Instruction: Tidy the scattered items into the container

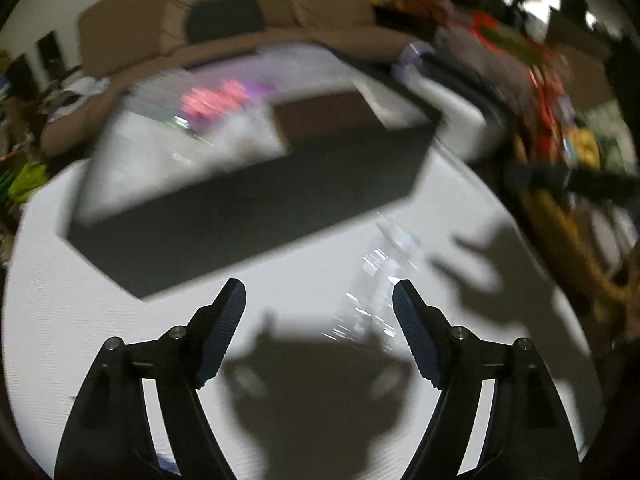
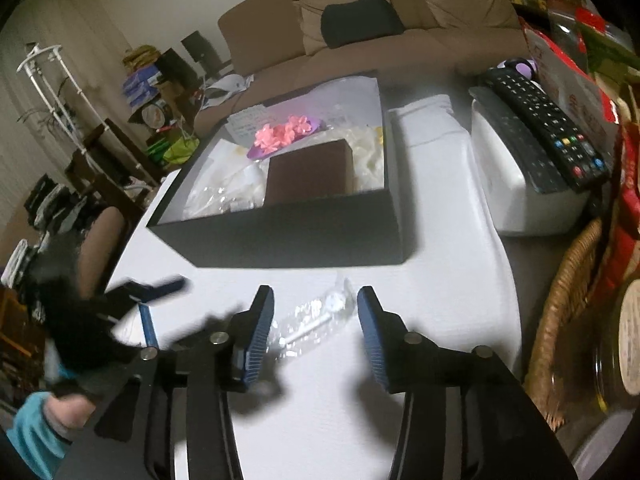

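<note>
Right wrist view has the right hand-held gripper (image 2: 316, 304) angled down at the white tabletop (image 2: 440, 280), jaws apart with nothing pinched between them; the left hand-held gripper (image 1: 319, 294) is tilted down too, jaws spread wide and empty, and it shows up blurred at the left of the right wrist view with a blue sleeve (image 2: 32, 436) behind it; room's a cluttered living room, tan sofa (image 2: 360, 52) behind the tabletop, two remotes (image 2: 540, 132) on a white box at the right, wicker basket (image 2: 560, 312) beside that; the black box (image 2: 288, 236) sits mid-tabletop already holding a brown box (image 2: 308, 176), pink flowers (image 2: 280, 134) and clear wrappers; the one loose item, a clear plastic packet (image 2: 316, 318) with a white stick inside, lies flat on the tabletop just past the right fingertips, in line with the gap, near the black box's front wall but not touching it; left wrist view is blurry, packet sits ahead toward its right finger.
</note>
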Action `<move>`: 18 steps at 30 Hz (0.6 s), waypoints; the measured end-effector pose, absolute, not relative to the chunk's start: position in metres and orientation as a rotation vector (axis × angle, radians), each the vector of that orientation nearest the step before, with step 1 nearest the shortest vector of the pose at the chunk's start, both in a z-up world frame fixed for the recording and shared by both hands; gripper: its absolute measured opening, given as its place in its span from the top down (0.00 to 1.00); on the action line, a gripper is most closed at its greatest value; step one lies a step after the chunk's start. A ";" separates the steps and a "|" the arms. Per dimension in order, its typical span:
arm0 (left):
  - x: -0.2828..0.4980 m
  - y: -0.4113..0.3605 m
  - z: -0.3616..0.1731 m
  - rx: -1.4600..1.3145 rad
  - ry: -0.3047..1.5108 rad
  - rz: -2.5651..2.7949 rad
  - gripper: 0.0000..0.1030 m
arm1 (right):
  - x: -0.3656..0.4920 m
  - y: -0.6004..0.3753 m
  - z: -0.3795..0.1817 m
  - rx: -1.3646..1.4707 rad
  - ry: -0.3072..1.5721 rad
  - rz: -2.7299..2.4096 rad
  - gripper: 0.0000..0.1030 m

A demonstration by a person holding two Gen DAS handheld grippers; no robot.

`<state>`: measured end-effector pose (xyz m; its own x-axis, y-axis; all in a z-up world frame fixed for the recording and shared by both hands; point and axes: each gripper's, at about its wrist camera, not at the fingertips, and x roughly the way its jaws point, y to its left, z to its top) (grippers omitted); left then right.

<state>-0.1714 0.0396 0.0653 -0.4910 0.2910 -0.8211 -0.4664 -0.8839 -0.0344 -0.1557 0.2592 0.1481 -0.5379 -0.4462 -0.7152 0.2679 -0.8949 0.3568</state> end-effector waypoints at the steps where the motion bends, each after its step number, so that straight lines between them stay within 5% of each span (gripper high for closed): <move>1: -0.170 0.049 0.055 -1.263 0.289 2.363 0.28 | -0.153 0.259 0.147 1.210 -0.288 -2.422 0.51; 10: -0.166 0.067 0.015 -1.285 0.279 2.356 0.31 | -0.184 0.243 0.100 1.257 -0.246 -2.408 0.50; 11: -0.165 0.067 0.013 -1.278 0.287 2.358 0.35 | -0.189 0.238 0.091 1.267 -0.215 -2.411 0.50; 13: -0.164 0.067 0.005 -1.293 0.299 2.357 0.72 | -0.199 0.229 0.073 1.286 -0.162 -2.401 0.50; 16: -0.163 0.065 0.001 -1.281 0.286 2.371 0.78 | -0.208 0.217 0.052 1.310 -0.101 -2.378 0.54; 18: -0.163 0.065 0.001 -1.272 0.273 2.361 0.84 | -0.210 0.210 0.043 1.314 -0.045 -2.373 0.74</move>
